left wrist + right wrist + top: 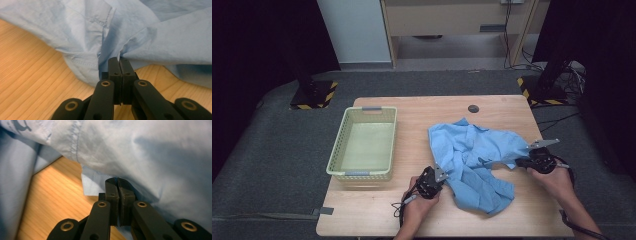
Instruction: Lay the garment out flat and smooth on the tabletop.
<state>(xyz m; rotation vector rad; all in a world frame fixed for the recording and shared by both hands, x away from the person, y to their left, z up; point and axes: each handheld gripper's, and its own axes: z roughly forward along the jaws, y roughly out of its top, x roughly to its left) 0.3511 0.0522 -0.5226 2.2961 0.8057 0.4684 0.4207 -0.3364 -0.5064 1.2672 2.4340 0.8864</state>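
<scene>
Shirt (472,160), light blue and crumpled, lies on the right half of the wooden table (412,210), with the pale green basket (341,150) well apart to its left and empty. Both tools are already on the cloth. In the left gripper view the left gripper (119,61) has its 2 black jaws pressed together on a fold of the shirt's near edge, beside a stitched seam. In the right gripper view the right gripper (117,181) is likewise clamped on fabric close to a hemmed corner. From above, the left gripper (439,175) sits at the shirt's near-left edge and the right gripper (524,161) at its right edge, each in a hand.

The step in hand looks like lifting and spreading the shirt. To do it well, keep both pinches firm and raise the 2 hands together, drawing them apart evenly so the cloth opens without slipping free. Each grip seems shallow, near the edge, so a sudden tug could pull it out.
</scene>
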